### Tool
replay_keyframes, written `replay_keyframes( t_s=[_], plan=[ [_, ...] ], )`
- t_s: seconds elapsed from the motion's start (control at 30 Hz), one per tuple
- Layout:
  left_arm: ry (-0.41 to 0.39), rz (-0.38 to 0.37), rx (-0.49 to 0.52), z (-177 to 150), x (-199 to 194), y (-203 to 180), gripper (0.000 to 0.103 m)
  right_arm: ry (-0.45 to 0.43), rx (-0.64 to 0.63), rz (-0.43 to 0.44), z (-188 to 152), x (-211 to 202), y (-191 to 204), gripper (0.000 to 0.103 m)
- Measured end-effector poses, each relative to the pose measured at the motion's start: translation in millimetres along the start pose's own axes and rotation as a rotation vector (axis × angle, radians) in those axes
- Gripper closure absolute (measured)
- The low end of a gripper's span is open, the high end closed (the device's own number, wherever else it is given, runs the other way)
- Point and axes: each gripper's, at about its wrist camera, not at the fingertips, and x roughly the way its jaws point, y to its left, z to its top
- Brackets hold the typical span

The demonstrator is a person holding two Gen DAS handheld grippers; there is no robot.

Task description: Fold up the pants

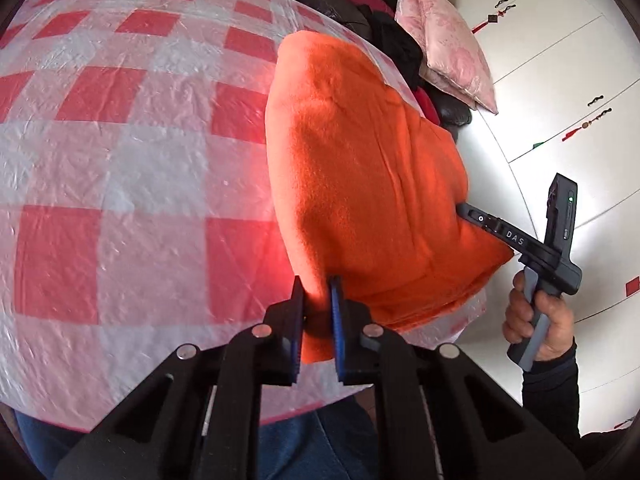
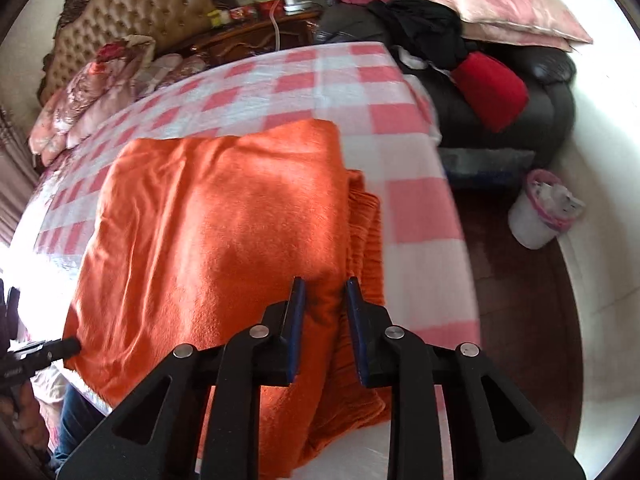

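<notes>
The orange fleece pants lie folded on the table with the red-and-white checked plastic cover. My left gripper is shut on the near edge of the pants. The right gripper shows in the left wrist view at the pants' right side, its tips hidden in the cloth. In the right wrist view the pants fill the middle, and my right gripper holds a fold of the orange cloth between its fingers, with a ribbed cuff just to the right. The left gripper shows at the far left edge.
A black sofa with pink cushions, dark clothes and a red item stands past the table. A white bin with a pink liner sits on the floor. A padded headboard and bedding lie behind. White cabinet doors stand on the right.
</notes>
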Motion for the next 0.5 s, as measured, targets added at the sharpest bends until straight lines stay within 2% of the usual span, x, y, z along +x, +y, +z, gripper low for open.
replay_keyframes(
  t_s=[0.1, 0.17, 0.23, 0.27, 0.3, 0.33, 0.37, 0.4, 0.43, 0.5],
  plan=[
    [-0.004, 0.006, 0.003, -1, -5, 2, 0.078, 0.005, 0.027, -0.017, 3, -1, -1, 0.078],
    [-0.090, 0.047, 0.040, 1, -25, 1, 0.080, -0.035, 0.021, -0.107, 5, -20, 4, 0.078],
    [-0.197, 0.113, 0.115, 13, -43, -8, 0.080, -0.119, -0.063, -0.181, 7, -48, 24, 0.077],
    [-0.239, 0.139, 0.166, 25, -46, -16, 0.080, -0.148, -0.088, -0.177, 8, -56, 35, 0.072],
    [-0.263, 0.162, 0.213, 35, -45, -23, 0.080, -0.174, -0.089, -0.132, 9, -64, 48, 0.065],
    [-0.287, 0.167, 0.276, 45, -40, -33, 0.079, -0.183, -0.076, -0.098, 9, -64, 54, 0.041],
    [-0.307, 0.176, 0.359, 58, -30, -47, 0.079, -0.183, -0.063, -0.041, 6, -59, 65, 0.026],
    [-0.314, 0.205, 0.404, 68, -21, -53, 0.079, -0.160, -0.082, -0.026, 2, -48, 74, 0.026],
    [-0.308, 0.212, 0.434, 79, -9, -60, 0.079, -0.140, -0.102, -0.049, 1, -39, 81, 0.028],
    [-0.254, 0.171, 0.468, 98, 20, -70, 0.079, -0.120, -0.109, -0.133, -7, -16, 87, 0.028]
  ],
)
